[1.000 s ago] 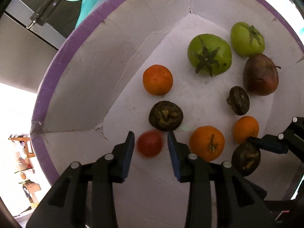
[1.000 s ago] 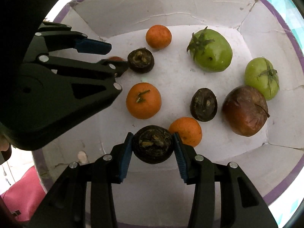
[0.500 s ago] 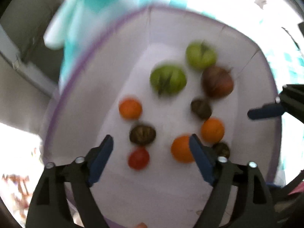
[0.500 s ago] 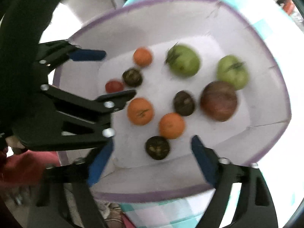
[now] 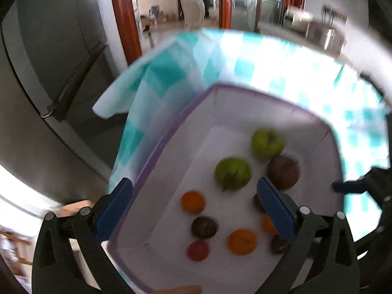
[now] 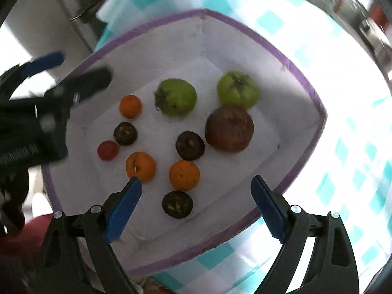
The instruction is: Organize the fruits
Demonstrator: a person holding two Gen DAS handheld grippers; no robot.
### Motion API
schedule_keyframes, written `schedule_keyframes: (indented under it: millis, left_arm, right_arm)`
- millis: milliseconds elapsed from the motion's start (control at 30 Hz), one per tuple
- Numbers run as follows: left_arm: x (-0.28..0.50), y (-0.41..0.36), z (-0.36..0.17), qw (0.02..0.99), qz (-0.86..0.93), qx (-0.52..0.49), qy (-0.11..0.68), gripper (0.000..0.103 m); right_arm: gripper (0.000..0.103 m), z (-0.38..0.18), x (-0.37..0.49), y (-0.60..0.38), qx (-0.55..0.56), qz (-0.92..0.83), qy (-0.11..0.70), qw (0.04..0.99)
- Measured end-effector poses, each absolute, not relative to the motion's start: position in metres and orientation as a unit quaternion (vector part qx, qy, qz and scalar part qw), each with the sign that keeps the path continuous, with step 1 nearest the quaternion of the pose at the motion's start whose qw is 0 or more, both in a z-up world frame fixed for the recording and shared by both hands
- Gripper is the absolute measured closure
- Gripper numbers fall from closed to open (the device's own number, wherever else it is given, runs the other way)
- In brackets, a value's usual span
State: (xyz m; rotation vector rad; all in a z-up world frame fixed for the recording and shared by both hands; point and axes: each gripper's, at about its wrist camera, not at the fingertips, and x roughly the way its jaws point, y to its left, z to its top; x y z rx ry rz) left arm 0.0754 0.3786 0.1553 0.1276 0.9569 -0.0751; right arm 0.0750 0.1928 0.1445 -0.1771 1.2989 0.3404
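Note:
A white box with a purple rim [image 6: 303, 83] [image 5: 171, 132] holds several fruits: two green tomatoes [image 6: 176, 96] [image 6: 237, 89], a large brown fruit [image 6: 229, 128], three oranges [image 6: 129, 106] [image 6: 140, 166] [image 6: 184, 174], a small red tomato [image 6: 107, 150] and three dark wrinkled fruits [image 6: 125, 133] [image 6: 189, 145] [image 6: 177, 204]. My left gripper [image 5: 196, 207] is open and empty, high above the box. My right gripper [image 6: 196, 204] is open and empty, above the box's near edge. The left gripper also shows in the right wrist view [image 6: 61, 73].
The box sits on a table with a teal-and-white checked cloth [image 6: 343, 159] [image 5: 171, 73]. A grey refrigerator [image 5: 49, 85] stands left of the table. A doorway with wooden frames [image 5: 127, 12] lies beyond.
Both grippers opened wide and pulled up and back from the box. The right gripper let go of the dark wrinkled fruit, which now lies at the box's near edge.

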Motion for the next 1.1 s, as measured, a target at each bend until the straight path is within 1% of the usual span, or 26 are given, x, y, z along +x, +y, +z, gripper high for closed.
schedule_keyframes:
  millis: [200,400,1100]
  left_arm:
    - [0.067,0.384,0.124,0.859,-0.06,0.07,0.503,0.002]
    - [0.067,0.398,0.102,0.847,-0.065,0.066,0.523,0.002]
    - [0.067,0.406,0.092,0.843,-0.081,0.053,0.528,0.002]
  right_arm:
    - [0.015,0.135,0.082,0.206,-0.063,0.135,0.606,0.781]
    - [0.015,0.125,0.083,0.224,-0.1,0.123,0.615,0.772]
    - [0.015,0.104,0.089,0.238,-0.1,0.117,0.632,0.759]
